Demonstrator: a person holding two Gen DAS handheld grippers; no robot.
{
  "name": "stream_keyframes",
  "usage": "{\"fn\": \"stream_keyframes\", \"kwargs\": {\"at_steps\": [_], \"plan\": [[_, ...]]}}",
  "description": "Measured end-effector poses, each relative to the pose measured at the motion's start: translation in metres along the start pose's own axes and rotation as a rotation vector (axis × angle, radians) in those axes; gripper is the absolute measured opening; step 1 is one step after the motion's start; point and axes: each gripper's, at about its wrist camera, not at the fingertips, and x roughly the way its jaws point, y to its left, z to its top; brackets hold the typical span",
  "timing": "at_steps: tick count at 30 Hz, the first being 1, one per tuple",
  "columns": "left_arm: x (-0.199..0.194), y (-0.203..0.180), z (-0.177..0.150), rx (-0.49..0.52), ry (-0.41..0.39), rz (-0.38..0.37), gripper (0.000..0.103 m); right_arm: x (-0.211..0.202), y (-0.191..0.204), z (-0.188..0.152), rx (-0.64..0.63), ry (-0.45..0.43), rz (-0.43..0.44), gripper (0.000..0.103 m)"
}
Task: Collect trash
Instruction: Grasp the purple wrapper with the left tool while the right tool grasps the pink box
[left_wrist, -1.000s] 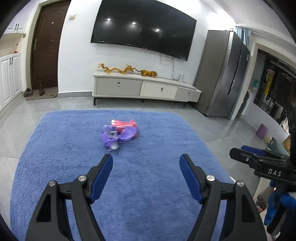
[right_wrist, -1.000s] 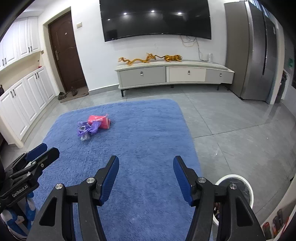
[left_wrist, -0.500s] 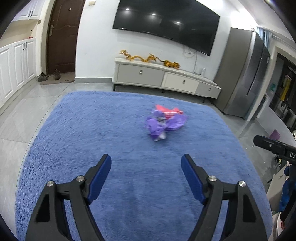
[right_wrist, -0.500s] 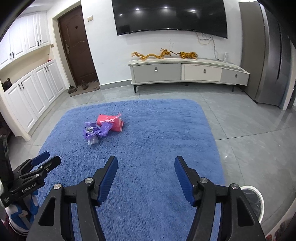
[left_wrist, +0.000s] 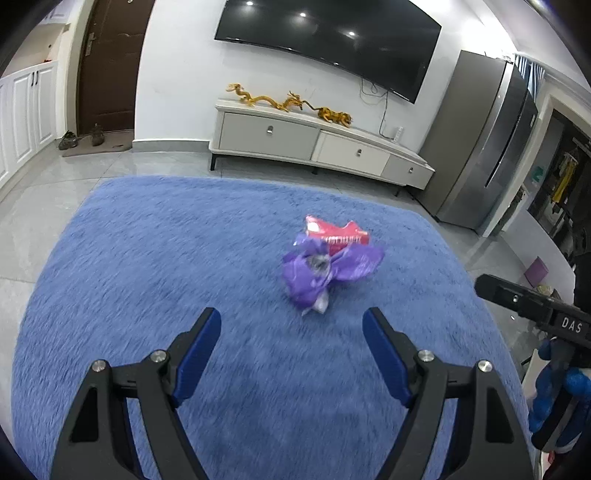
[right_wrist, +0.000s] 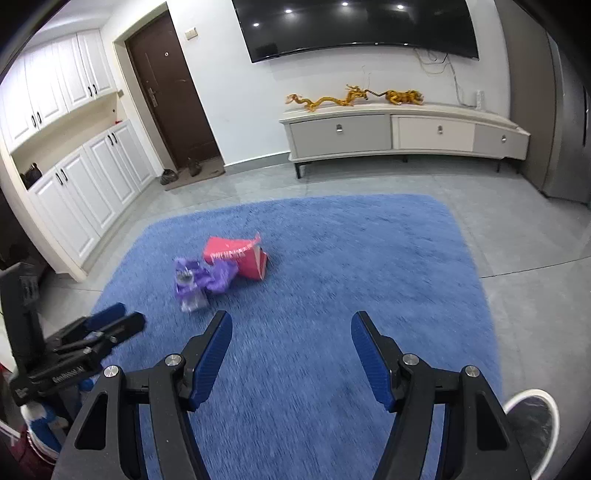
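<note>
Black claw (left_wrist: 291, 325), seemingly blue pads (left_wrist: 199, 350)

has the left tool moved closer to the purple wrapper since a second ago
Yes. In the left wrist view the purple wrapper on the blue rug now looms larger and nearer the left tool, whose empty jaws have just been opening.

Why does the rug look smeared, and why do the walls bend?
Left wrist view: the rug and purple wrapper are streaked by motion blur; the fisheye lens curves the TV. Right wrist view: same smear on the rug, ceiling lights glaring off the TV.
</note>
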Motion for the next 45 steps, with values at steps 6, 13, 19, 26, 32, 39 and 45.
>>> {"fn": "stream_keyframes", "kwargs": {"at_steps": [6, 13, 19, 26, 32, 39, 45], "plan": [[0.038, -0.007, 0.021, -0.02, 0.039, -0.016, 0.078, 0.037, -0.001, 0.029, 0.088, 0.014, 0.116, 0.07], [0.064, -0.001, 0.025, -0.06, 0.06, -0.032, 0.077, 0.081, 0.01, 0.051, 0.138, 0.082, 0.179, 0.075], [0.071, 0.005, 0.02, -0.097, 0.071, -0.056, 0.063, 0.106, 0.03, 0.063, 0.125, 0.143, 0.153, 0.077], [0.071, 0.003, 0.017, -0.07, 0.074, -0.087, 0.043, 0.121, 0.05, 0.073, 0.078, 0.195, 0.1, 0.079], [0.069, 0.002, 0.015, -0.077, 0.073, -0.099, 0.04, 0.132, 0.056, 0.071, 0.073, 0.232, 0.038, 0.08], [0.066, 0.005, 0.012, -0.083, 0.072, -0.101, 0.039, 0.142, 0.05, 0.075, 0.109, 0.277, -0.002, 0.078], [0.065, 0.009, 0.013, -0.088, 0.07, -0.101, 0.038, 0.134, 0.031, 0.067, 0.169, 0.256, 0.069, 0.07]]}}
